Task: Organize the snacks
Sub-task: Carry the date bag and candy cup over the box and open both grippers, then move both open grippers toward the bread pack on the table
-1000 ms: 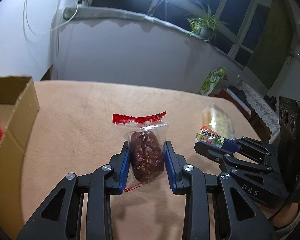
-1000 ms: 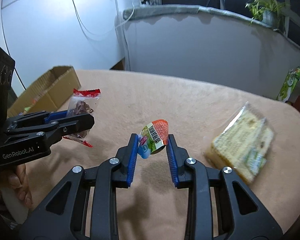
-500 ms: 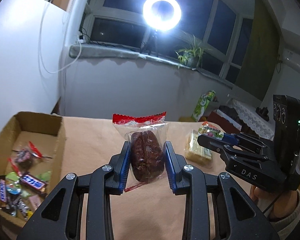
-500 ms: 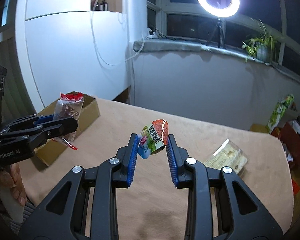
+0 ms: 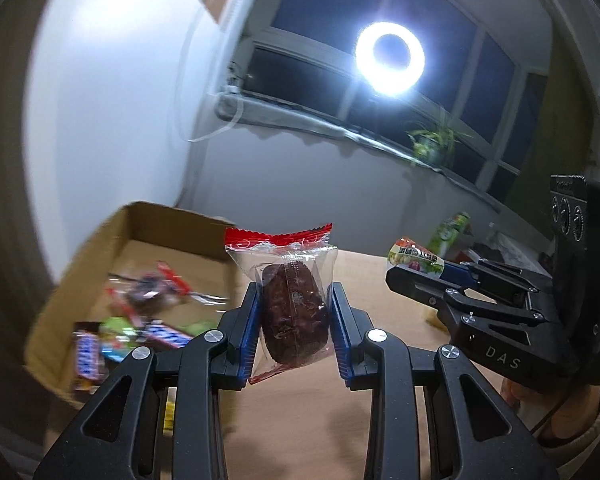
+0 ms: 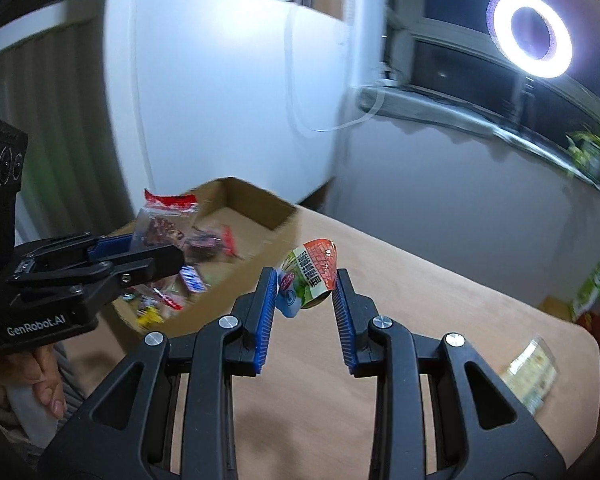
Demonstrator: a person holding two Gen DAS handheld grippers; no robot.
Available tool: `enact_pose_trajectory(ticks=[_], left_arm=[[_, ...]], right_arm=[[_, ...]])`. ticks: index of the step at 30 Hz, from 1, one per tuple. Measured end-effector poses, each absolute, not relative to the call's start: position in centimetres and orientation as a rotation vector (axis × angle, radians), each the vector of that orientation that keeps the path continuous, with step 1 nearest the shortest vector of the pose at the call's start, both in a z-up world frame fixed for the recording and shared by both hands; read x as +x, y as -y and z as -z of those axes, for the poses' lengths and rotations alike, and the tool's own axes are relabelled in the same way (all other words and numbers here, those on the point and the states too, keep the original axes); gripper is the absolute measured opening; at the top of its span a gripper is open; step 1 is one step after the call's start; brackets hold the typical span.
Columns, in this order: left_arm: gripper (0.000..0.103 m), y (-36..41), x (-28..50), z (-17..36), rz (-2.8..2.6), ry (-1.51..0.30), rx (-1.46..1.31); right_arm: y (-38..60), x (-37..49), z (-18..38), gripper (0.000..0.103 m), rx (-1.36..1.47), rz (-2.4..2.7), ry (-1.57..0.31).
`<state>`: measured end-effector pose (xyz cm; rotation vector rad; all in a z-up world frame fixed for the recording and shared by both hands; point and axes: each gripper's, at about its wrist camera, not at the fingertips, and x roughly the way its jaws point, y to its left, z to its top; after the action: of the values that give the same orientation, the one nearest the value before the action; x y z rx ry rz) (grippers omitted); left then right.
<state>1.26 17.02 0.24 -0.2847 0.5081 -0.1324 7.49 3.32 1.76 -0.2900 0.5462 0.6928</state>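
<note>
My left gripper is shut on a clear packet with a red top seal and a dark brown cake inside, held above the table beside the open cardboard box. The box holds several wrapped candies and bars. My right gripper is shut on a small green and orange jelly cup, lifted over the table near the box's right wall. Each gripper shows in the other's view: the right gripper with its cup, and the left gripper with its packet.
A clear-wrapped pale pastry lies on the tan table at the right. A green bag stands beyond the table's far edge. A white wall, a window ledge with a plant and a ring light are behind.
Both grippers have risen and swung left toward the cardboard box, each keeping its snack. The box's contents have come into view; the pastry has dropped back to the right.
</note>
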Motion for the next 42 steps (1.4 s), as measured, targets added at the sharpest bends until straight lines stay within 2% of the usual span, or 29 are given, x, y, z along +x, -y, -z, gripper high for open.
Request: enact_pose_trajectory(ticks=[11, 24, 25, 27, 28, 30, 42], left_arm=[[0.031, -23.3, -0.7, 0.7, -0.022, -0.503, -0.303], [0.032, -23.9, 1.0, 2.3, -0.007, -0.552, -0.324], [0.033, -24.0, 1.2, 2.5, -0.006, -0.562, -0.322], [0.05, -24.2, 1.5, 2.6, -0.036, -0.573, -0.313], [0.054, -24.4, 1.7, 2.6, -0.061, -0.572, -0.312], [0.068, -24.9, 1.5, 2.7, -0.075, -0.565, -0.322], [0.068, -26.0, -0.1, 2.2, -0.107, -0.535, -0.344]], right_arm=[[-11.2, 6.5, -1.2, 0.03, -0.353, -0.834, -0.529], [-14.2, 8.7, 0.2, 0.031, -0.386, -0.866, -0.554], [-14.5, 8.9, 0.3, 0.031, -0.389, -0.868, -0.557], [-14.9, 9.4, 0.6, 0.042, -0.393, -0.871, -0.559], [-14.9, 9.5, 0.7, 0.045, -0.389, -0.869, -0.556], [-14.6, 9.7, 0.8, 0.048, -0.378, -0.871, -0.554], [-12.5, 9.2, 1.0, 0.048, -0.348, -0.844, -0.566]])
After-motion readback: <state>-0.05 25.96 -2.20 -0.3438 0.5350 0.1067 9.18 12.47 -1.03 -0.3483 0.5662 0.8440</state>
